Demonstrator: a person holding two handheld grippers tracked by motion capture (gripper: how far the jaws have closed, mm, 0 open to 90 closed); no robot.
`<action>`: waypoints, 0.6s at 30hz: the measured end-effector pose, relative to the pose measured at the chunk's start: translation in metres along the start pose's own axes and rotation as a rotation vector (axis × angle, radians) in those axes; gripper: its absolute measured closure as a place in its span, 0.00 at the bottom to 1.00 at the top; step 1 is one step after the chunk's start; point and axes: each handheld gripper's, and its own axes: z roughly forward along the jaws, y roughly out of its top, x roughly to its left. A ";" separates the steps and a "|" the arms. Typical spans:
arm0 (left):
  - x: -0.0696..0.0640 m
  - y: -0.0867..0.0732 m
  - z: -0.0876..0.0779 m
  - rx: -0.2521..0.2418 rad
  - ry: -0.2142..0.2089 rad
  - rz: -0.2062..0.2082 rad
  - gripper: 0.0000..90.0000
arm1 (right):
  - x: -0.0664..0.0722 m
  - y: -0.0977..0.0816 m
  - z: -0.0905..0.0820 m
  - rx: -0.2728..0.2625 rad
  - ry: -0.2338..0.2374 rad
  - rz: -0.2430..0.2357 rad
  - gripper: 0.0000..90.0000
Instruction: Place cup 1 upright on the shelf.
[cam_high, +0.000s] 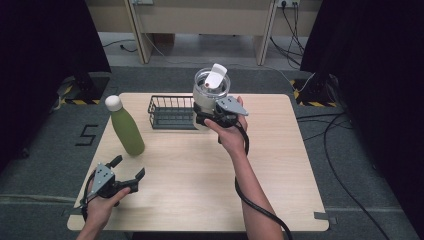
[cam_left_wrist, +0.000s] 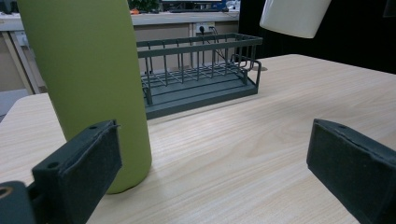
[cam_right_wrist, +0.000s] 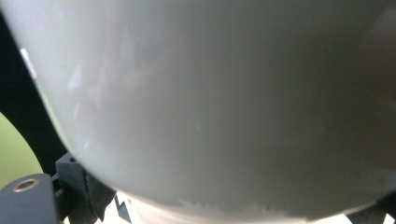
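Grey carpet floor (cam_high: 350, 165) under a light wooden table (cam_high: 280, 190), black curtains (cam_high: 40, 45) either side, beige desk (cam_high: 200, 20) behind.

White tumbler (cam_high: 210, 95) with a clear lid and a white flip tab (cam_high: 216, 76) standing open on top. Upright, lifted off the tabletop, gripped low on its body. Seen in the high view at about 12 o'clock from the table's centre, hanging over the right end of the dark wire basket (cam_high: 171, 112). Smooth, glossy, off-white wall (cam_right_wrist: 224, 102) pressed right up against the right gripper view's camera, faint reflections across it. Rounded white base (cam_left_wrist: 294, 16) visible at 1 o'clock in the left gripper view, clear of the wood below.
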 end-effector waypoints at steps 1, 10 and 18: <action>0.000 0.000 0.000 0.000 0.000 0.000 0.03 | 0.000 0.000 0.000 0.000 0.000 0.000 0.12; -0.001 0.000 0.001 0.001 -0.004 0.010 0.03 | -0.002 0.005 0.011 -0.001 -0.005 -0.004 0.11; 0.000 0.000 0.000 0.003 0.002 0.006 0.03 | -0.004 0.009 0.023 0.004 -0.015 0.004 0.11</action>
